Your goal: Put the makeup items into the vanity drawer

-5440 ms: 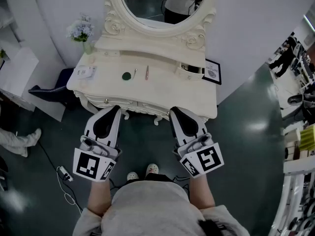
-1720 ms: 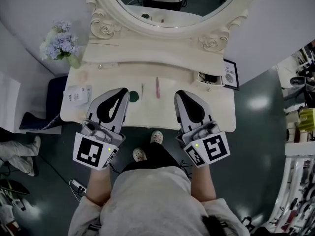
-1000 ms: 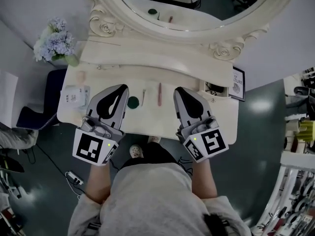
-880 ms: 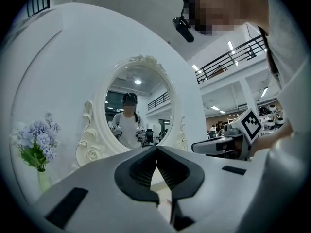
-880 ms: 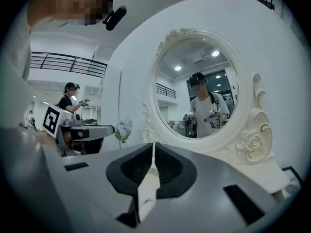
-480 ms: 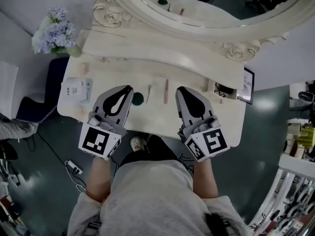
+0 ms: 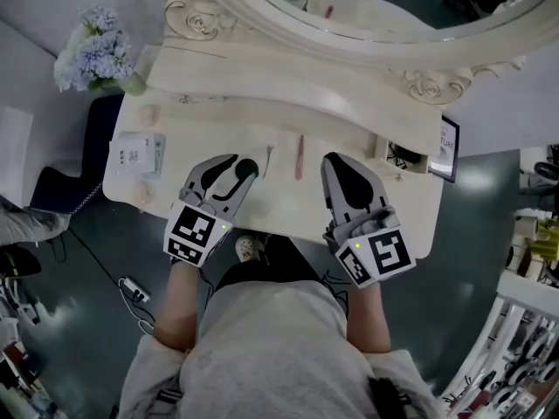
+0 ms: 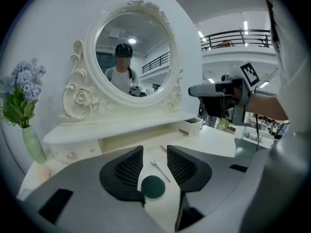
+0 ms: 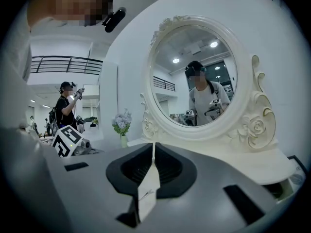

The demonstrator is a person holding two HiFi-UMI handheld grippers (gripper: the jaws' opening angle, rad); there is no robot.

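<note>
On the cream vanity top (image 7: 349, 138) lie a dark green round compact (image 7: 248, 167), a thin metal tool (image 7: 268, 158) and a pink stick (image 7: 299, 155). My left gripper (image 7: 238, 171) is low over the top and its jaws have just been opening. The compact (image 8: 153, 186) lies on the table between the open fingers of the left gripper (image 8: 154, 152), with no pad pressing on it. The tool (image 8: 159, 170) runs on beyond the compact. To the right of the pink stick, my right gripper (image 7: 331, 159) is shut and empty, and in its own view the right gripper (image 9: 154, 147) faces the mirror.
A vase of blue flowers (image 7: 92, 55) stands at the back left, a white packet (image 7: 134, 154) at the left edge. A small drawer (image 7: 397, 158) stands open at the right, by a framed card (image 7: 447, 147). A knobbed drawer (image 8: 71, 155) sits under the shelf.
My left gripper has sunk to the tabletop and tipped downward, and its jaws have gone from shut to open around the green compact. The right gripper has dropped slightly.
</note>
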